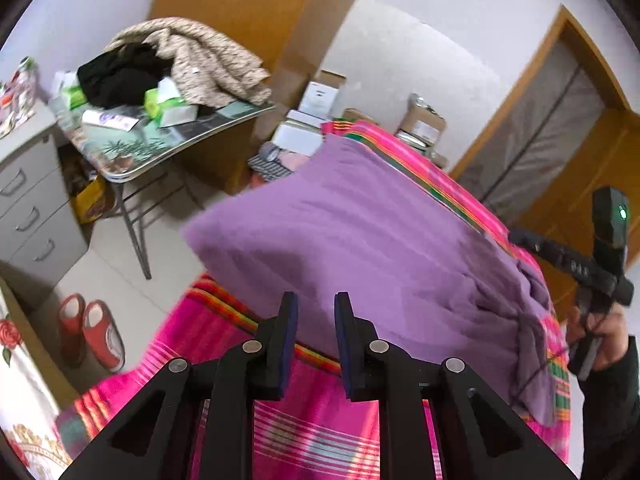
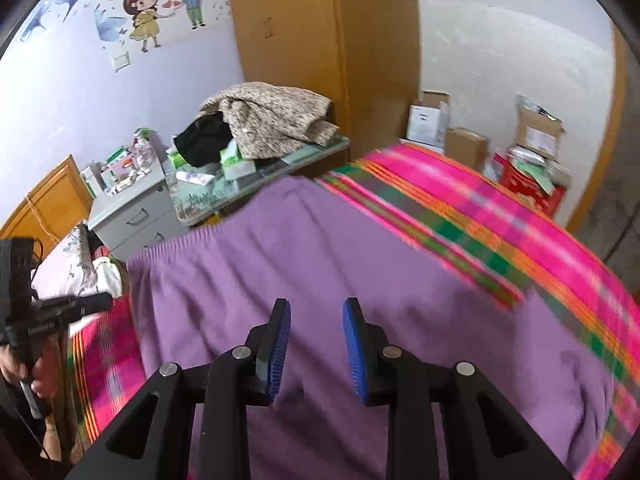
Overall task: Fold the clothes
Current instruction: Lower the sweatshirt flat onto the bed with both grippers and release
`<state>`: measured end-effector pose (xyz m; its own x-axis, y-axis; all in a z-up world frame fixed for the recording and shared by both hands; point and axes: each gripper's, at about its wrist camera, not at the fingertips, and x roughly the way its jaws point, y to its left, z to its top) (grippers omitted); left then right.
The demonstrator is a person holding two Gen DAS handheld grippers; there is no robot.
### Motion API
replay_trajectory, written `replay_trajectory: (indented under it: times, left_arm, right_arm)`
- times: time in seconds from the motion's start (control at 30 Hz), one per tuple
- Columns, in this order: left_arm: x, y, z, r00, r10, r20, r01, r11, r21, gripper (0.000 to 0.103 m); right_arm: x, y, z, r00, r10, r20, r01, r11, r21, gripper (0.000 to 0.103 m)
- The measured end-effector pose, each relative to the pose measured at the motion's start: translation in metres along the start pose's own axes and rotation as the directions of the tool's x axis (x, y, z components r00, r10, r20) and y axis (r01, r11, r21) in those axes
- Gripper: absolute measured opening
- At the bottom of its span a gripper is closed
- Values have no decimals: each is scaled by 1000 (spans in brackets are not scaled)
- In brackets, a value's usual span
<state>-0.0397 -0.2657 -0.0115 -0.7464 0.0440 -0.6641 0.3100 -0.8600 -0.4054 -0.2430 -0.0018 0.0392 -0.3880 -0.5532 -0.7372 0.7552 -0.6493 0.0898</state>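
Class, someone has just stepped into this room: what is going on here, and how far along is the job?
A person with a handheld gripper in each hand is folding a purple garment spread on a bed's pink striped blanket. The left gripper and the right gripper are both open and hold nothing. The garment lies mostly flat, bunched at one end.

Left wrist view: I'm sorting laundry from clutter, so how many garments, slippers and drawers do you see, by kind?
Purple garment on the bed: 1
Beige garment on the folding table: 1
Black garment on the folding table: 1
Red slippers on the floor: 2
Grey cabinet drawers: 3
Total: 8
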Motion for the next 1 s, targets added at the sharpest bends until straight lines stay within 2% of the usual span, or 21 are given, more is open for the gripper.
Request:
replay_trajectory:
  times: [0.27,0.37,0.43,0.53,0.67,0.93,0.97,1.0]
  left_arm:
    - [11,-37,-30,997,-37,-70,42,997,65,19]
    - [11,-42,-38,996,-44,-82,49,997,64,19]
    - [11,-43,-41,995,-48,-92,54,997,60,19]
    - [16,-48,-46,992,-52,-113,59,997,59,19]
    - [23,-59,-48,988,-63,-143,74,995,73,19]
    - [27,-83,-57,980,-85,-179,107,987,121,19]
    - [28,-85,-58,979,-85,-183,109,986,124,19]
    - [29,-87,-58,979,-85,-187,110,986,128,19]
  right_arm:
    - [-37,-7,-91,997,-66,-43,70,992,104,28]
    - [-55,-5,-122,996,-81,-27,84,987,138,28]
    - [-68,-3,-142,995,-103,-6,103,983,151,34]
    - [-78,1,-169,992,-130,-7,129,977,169,36]
    - [-78,4,-188,991,-135,-19,136,975,177,37]
    - [-66,15,-191,988,-154,-24,156,983,93,40]
    - [-66,13,-192,988,-155,-23,157,983,98,38]
    - [-67,10,-193,987,-157,-23,159,981,112,27]
